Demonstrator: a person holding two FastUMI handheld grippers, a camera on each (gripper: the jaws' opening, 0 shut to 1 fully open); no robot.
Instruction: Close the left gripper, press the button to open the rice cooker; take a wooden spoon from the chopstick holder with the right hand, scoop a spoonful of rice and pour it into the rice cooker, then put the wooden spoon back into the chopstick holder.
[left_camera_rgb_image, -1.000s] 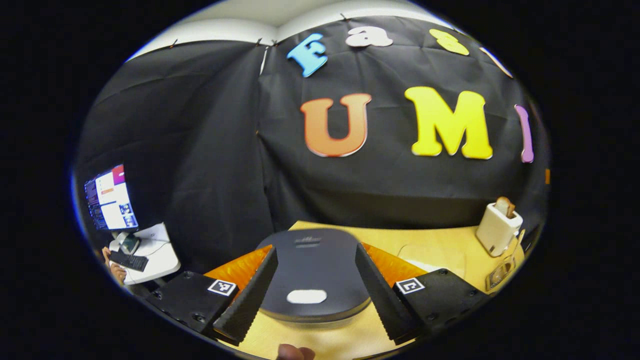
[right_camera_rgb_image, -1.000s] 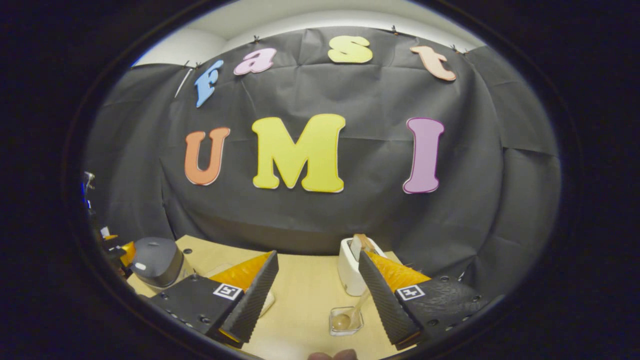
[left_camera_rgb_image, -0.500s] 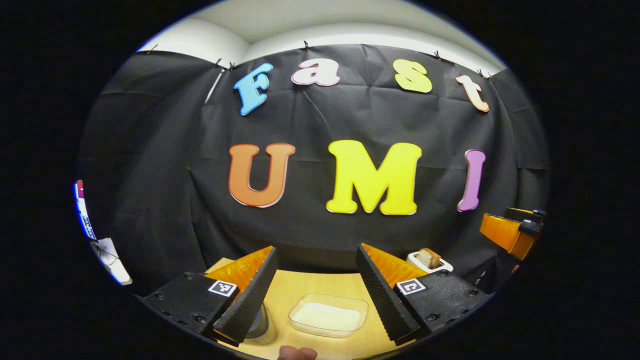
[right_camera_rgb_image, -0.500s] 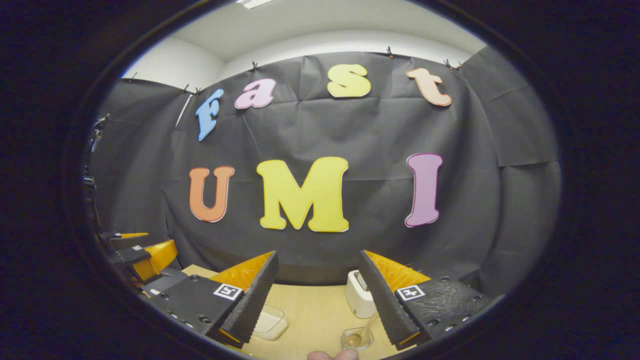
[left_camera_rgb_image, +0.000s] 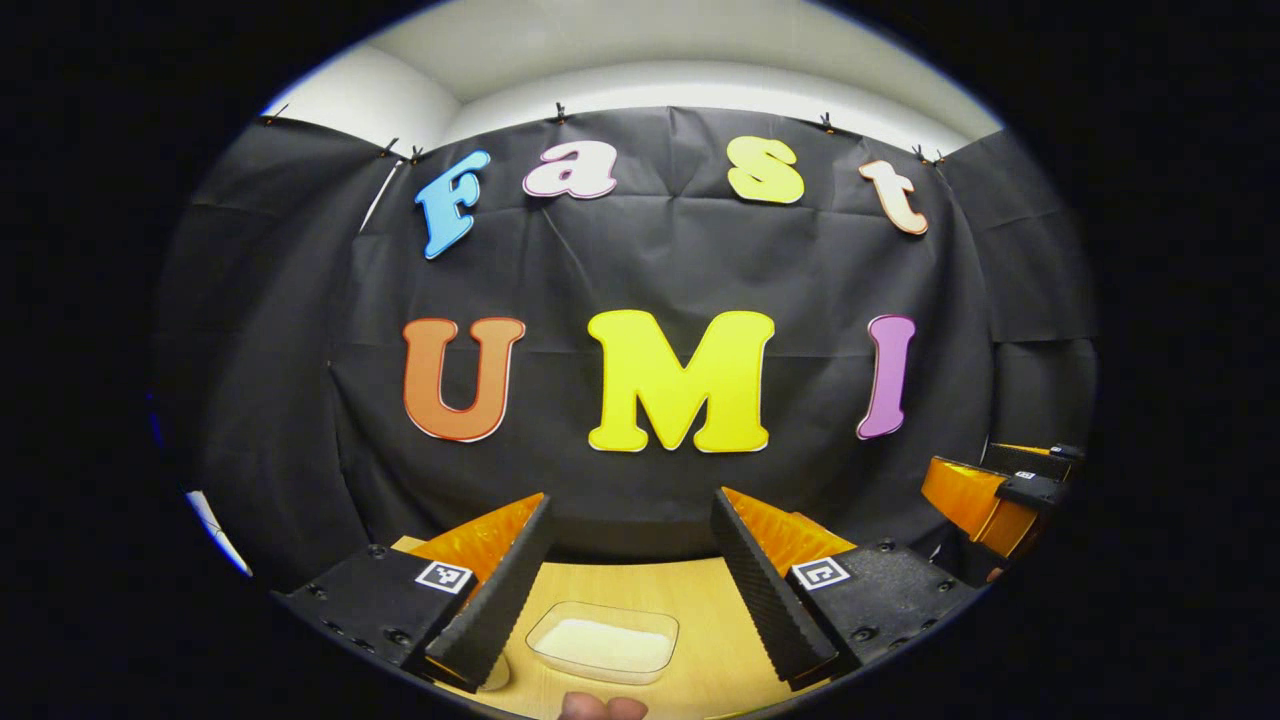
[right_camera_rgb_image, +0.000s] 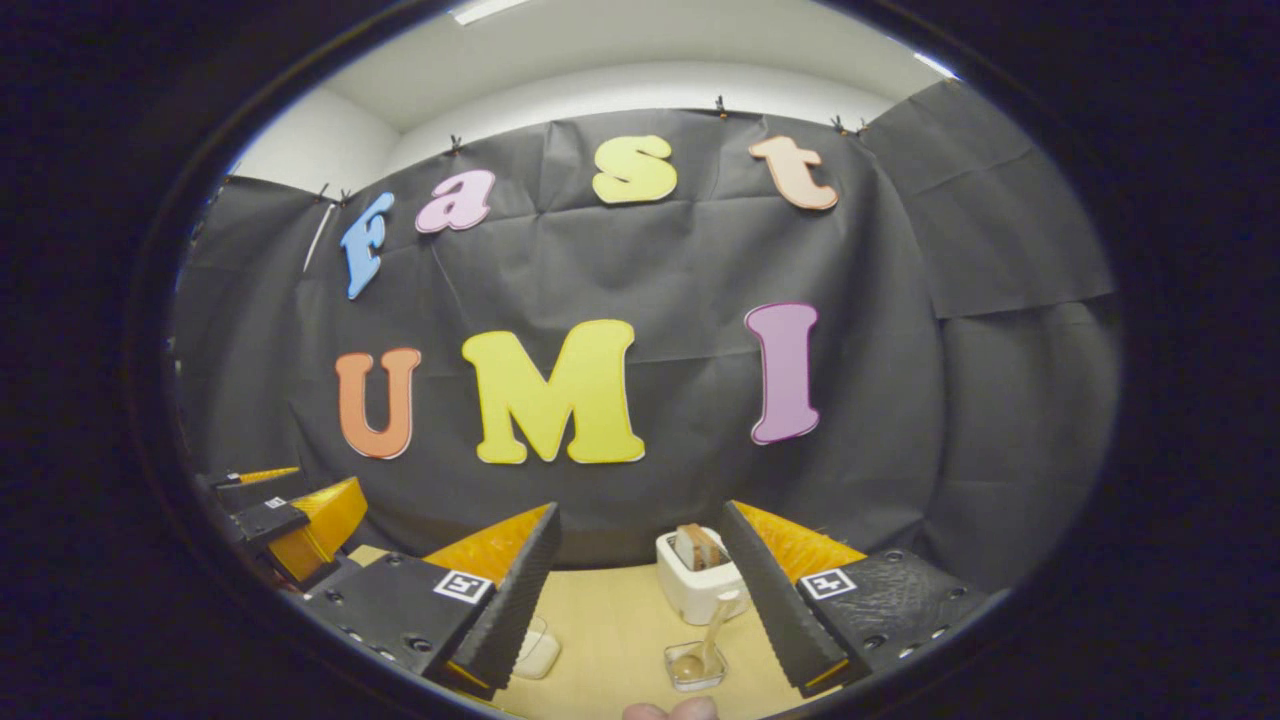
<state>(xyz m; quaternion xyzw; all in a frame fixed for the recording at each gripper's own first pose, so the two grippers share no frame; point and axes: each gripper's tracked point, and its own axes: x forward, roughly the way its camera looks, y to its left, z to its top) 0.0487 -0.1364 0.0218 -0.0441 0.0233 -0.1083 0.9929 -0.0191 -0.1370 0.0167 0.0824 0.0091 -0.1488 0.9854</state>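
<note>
Both tongs released, left (left_camera_rgb_image: 625, 600) and right (right_camera_rgb_image: 640, 600); rice cooker gone since earlier; rice tray (left_camera_rgb_image: 603, 642) ahead.

This is a staged recording booth inside a plain room, not a real kitchen. Black cloth (left_camera_rgb_image: 650, 260) is clipped up as a backdrop around a light wooden table (right_camera_rgb_image: 610, 625), and a white wall and ceiling (right_camera_rgb_image: 600, 60) show above it. Kitchen props sit on the table: a white holder (right_camera_rgb_image: 695, 590), a wooden spoon (right_camera_rgb_image: 705, 640) in a small clear dish, and a clear tray of rice (left_camera_rgb_image: 603, 640).
</note>
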